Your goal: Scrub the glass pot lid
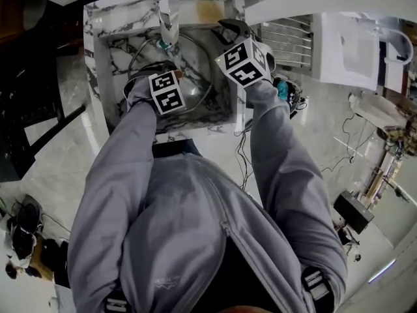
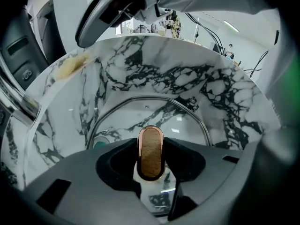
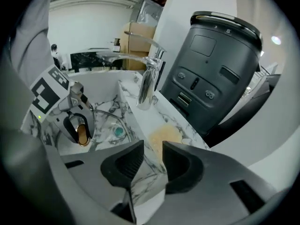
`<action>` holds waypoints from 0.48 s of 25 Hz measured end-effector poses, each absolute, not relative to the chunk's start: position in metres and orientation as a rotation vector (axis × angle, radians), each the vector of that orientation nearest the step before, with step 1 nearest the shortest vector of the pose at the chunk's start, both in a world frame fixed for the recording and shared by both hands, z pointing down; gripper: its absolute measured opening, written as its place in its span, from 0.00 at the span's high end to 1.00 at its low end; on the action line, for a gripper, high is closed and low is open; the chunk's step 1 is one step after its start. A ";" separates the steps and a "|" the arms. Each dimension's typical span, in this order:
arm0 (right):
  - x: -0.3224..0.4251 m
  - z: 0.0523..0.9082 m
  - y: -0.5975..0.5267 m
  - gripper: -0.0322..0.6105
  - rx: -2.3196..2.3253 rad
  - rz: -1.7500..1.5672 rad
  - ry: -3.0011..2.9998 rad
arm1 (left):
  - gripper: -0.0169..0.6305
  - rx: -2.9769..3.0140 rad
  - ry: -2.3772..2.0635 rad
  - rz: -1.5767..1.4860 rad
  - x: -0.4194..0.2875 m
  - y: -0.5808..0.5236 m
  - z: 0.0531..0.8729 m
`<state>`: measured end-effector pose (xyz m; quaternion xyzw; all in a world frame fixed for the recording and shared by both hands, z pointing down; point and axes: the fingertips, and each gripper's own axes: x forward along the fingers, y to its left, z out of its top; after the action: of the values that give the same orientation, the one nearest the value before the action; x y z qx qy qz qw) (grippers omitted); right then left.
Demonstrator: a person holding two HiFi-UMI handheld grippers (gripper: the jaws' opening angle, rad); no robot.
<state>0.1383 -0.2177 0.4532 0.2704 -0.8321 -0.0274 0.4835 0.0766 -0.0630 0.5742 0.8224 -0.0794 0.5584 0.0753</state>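
The glass pot lid (image 1: 193, 87) lies in the marble sink (image 1: 124, 13), under the faucet (image 1: 167, 15). My left gripper (image 2: 150, 159) points steeply down and is shut on the lid's wooden knob (image 2: 150, 146); the glass (image 2: 154, 112) spreads out beyond the jaws. The right gripper view shows the same grip from the side, on the knob (image 3: 83, 134). My right gripper (image 3: 153, 153) hangs over the sink's back right rim, jaws a narrow gap apart with nothing between them. Just beyond them a yellow sponge (image 3: 164, 135) lies on the rim.
A green drain plug (image 2: 100, 143) sits at the sink bottom beside the lid. A dark appliance (image 3: 211, 74) stands behind the rim near the sponge. A dish rack (image 1: 287, 41) and a white counter (image 1: 352, 51) lie to the sink's right.
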 end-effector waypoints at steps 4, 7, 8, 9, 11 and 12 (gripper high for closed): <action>0.134 0.477 -0.230 0.68 0.519 -0.190 -1.893 | 0.68 2.471 -0.244 1.660 0.077 -0.064 0.575; 0.131 0.495 -0.236 0.67 0.443 -0.219 -1.815 | 0.68 2.475 -0.233 1.643 0.076 -0.064 0.577; 0.131 0.499 -0.237 0.67 0.438 -0.213 -1.800 | 0.68 2.475 -0.233 1.636 0.076 -0.064 0.577; 0.131 0.502 -0.239 0.67 0.442 -0.204 -1.792 | 0.68 2.473 -0.239 1.628 0.075 -0.064 0.577; 0.131 0.504 -0.240 0.68 0.464 -0.195 -1.786 | 0.65 2.462 -0.280 1.609 0.073 -0.065 0.576; 0.131 0.503 -0.241 0.70 0.477 -0.200 -1.783 | 0.64 2.459 -0.306 1.599 0.071 -0.066 0.573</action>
<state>0.1310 -0.2411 0.5032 0.2057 -0.7688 -0.0861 0.5994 0.0709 -0.0663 0.5731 0.8300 -0.1032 0.5397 0.0963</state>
